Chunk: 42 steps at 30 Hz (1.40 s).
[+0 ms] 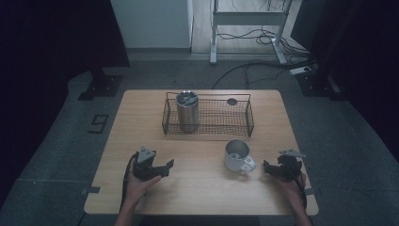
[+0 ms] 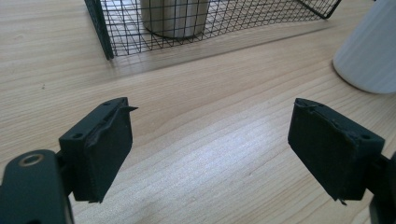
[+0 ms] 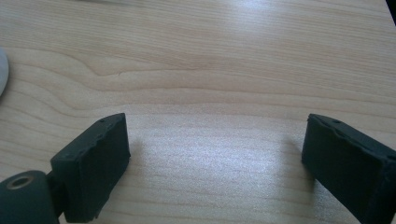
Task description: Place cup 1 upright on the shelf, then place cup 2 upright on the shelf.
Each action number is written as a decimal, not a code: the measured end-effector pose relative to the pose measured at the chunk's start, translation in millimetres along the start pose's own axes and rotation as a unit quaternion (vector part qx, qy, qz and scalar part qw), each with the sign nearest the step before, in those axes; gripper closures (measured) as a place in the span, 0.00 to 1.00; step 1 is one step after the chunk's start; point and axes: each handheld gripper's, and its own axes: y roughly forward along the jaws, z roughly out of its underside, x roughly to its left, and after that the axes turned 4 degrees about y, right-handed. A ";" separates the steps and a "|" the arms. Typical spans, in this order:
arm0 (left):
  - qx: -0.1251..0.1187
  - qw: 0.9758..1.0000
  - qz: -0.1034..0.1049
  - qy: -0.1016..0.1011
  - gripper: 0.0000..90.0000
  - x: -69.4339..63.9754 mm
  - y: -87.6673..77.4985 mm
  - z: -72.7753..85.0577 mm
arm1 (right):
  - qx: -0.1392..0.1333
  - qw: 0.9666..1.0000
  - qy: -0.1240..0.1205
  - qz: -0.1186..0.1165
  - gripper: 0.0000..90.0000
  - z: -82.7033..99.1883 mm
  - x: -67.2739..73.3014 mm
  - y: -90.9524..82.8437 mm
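A white ribbed mug (image 1: 238, 156) stands on the wooden table (image 1: 202, 188), handle toward the front right. Behind it a black wire basket (image 1: 208, 116) holds a steel tumbler (image 1: 187, 111) with a lid, upright at the basket's left end. My left gripper (image 1: 162, 168) rests at the front left of the table, open, jaws pointing right toward the mug. In the left gripper view its jaws (image 2: 210, 149) are wide apart over bare wood, with the basket (image 2: 196, 23) and mug (image 2: 371, 51) beyond. My right gripper (image 1: 269, 168) sits just right of the mug, open (image 3: 215, 163), nothing between its jaws.
A small dark round object (image 1: 232, 101) lies at the basket's back right. Cables (image 1: 263, 37) and a desk frame (image 1: 247, 21) stand on the floor beyond the table. Dark equipment stands at both sides of the room.
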 end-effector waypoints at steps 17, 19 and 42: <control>0.005 1.000 -0.003 -0.006 0.16 0.3 1.9 4.7 | -0.014 1.000 0.004 0.000 0.12 0.8 -0.6 -2.6; 0.010 1.000 -0.004 -0.006 0.16 1.1 3.3 5.7 | -0.021 1.000 0.013 -0.010 0.12 0.4 -2.8 -6.4; -0.001 1.000 0.007 -0.016 0.16 -1.3 -0.3 3.2 | -0.093 0.993 0.050 -0.059 0.13 -22.4 18.3 -55.5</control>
